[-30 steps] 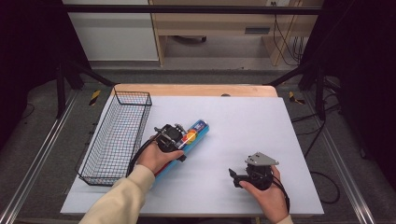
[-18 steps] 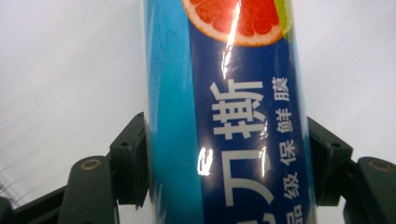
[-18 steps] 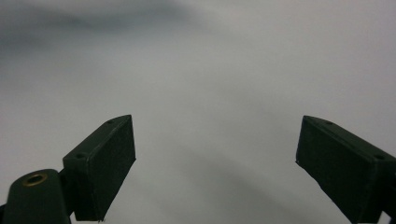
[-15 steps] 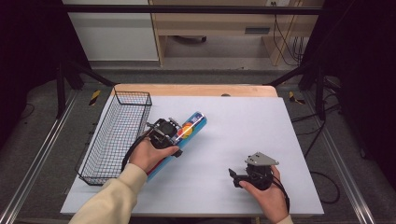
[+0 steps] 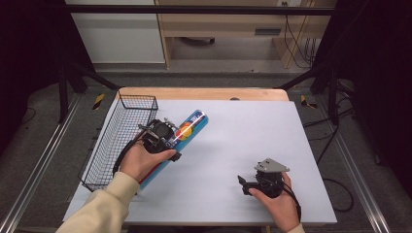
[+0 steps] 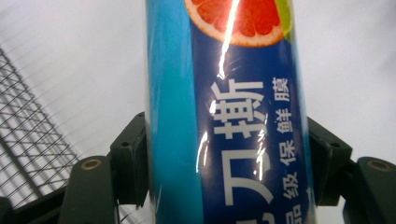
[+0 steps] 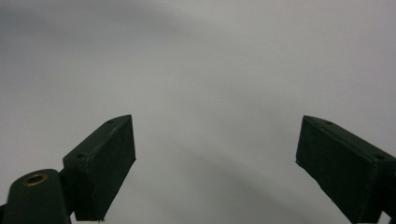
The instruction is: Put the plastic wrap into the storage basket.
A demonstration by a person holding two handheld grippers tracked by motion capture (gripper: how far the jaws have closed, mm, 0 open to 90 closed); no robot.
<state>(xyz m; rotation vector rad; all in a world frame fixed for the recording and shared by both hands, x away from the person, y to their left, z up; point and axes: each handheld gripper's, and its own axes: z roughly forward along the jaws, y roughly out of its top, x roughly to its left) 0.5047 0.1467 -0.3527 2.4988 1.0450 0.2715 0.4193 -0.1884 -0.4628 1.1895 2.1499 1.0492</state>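
Nearest, right gripper: released, resting by the counter's front edge. Left gripper: clenched on blue cling-film box, which looks raised off the counter near its left edge. Step: carrying. Next, probably: swing over wire basket at that edge, lower, release.

The tube is coloured light and dark blue, printed with white characters and an orange-red citrus slice. The basket is made of black wire mesh. The table is covered in pale grey.
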